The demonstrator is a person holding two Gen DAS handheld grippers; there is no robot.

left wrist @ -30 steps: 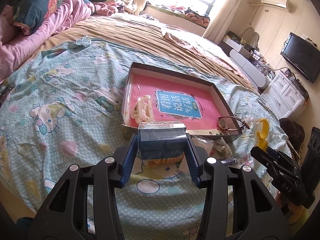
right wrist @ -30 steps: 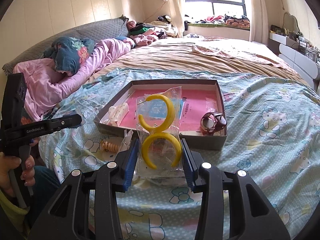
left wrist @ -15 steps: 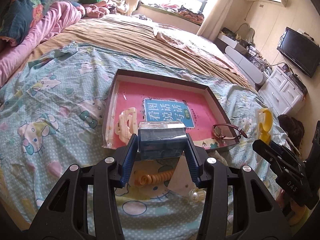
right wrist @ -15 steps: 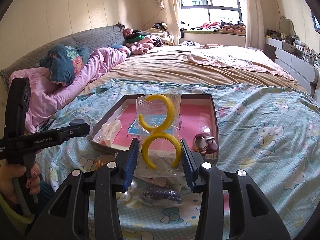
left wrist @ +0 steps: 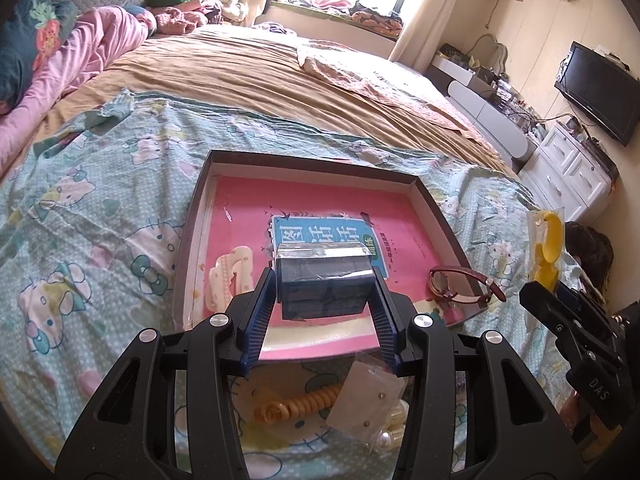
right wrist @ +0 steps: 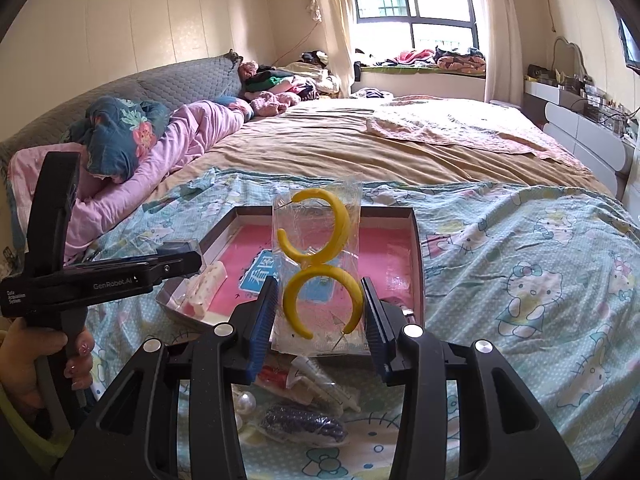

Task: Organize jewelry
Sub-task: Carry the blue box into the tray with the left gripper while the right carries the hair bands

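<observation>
My left gripper is shut on a small clear box with a dark lining, held above the near edge of the dark shallow tray. The tray lies on the bed with a pink book, a cream hair clip and a brown watch in it. My right gripper is shut on a clear bag of yellow hoop earrings, held up in front of the tray. The bag and right gripper also show at the left wrist view's right.
On the Hello Kitty sheet before the tray lie a yellow spiral hair tie, an earring card with pearls, a dark beaded piece in a bag and other small packets. White drawers and a TV stand right.
Both grippers have risen and moved forward toward the tray with their loads. The left gripper's box now hangs over the tray's near edge.
</observation>
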